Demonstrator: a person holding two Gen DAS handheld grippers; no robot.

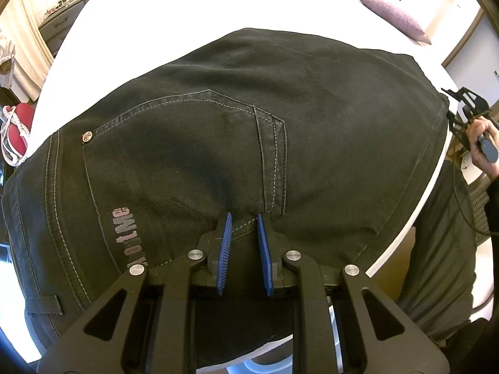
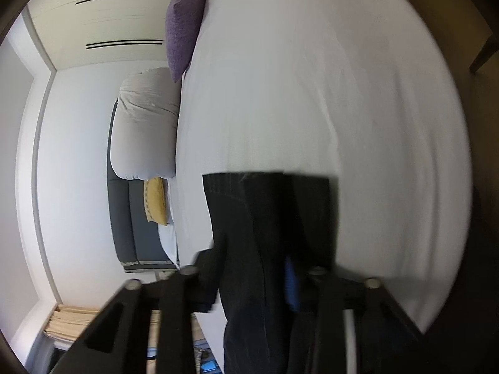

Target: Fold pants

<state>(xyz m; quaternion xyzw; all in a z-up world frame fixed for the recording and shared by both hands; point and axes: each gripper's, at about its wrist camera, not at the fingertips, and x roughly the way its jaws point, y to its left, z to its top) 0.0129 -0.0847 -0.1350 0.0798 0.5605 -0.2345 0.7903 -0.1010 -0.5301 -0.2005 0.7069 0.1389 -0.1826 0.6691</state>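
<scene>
Pants (image 1: 237, 131) are lying across the white bed (image 1: 187, 9), seat side up w/ a back pocket (image 1: 187, 143) and its rivet showing; waistband end is sitting toward the near-left of the left wrist view, legs running off to the right past the bed edge. The seat looks doubled, so prob. one lengthwise fold is already done, though I can't confirm that from here. Judging by this, the crosswise folds are still to do: the leg end needs bringing over toward the waist, then a final tidy.

In the right wrist view a dark strip of the pants, hem end (image 2: 268, 205), is hanging/stretching out in front of the camera over the sheet, blurred.

Left claw (image 1: 244, 218) is pointing steeply down onto the seat area just below the pocket, blue pads (image 1: 226, 237) standing a small way apart w/ a ridge of denim and a seam between them; looks like it's pinching that ridge, pinning the garment in place.

Right claw (image 2: 259, 265) is nearly closed and gripping the leg fabric, which is passing right through its jaws; one blue pad is just peeking out beside the cloth. It's angled only mildly downward and rolled on its side, as the bed is appearing vertical in its view. In the left view it's off at the far right, a hand (image 1: 483, 143) wrapped round its handle, beyond the bed edge.

Around: purple cushion (image 2: 184, 25), white pillow (image 2: 146, 124), yellow cushion (image 2: 156, 199).
</scene>
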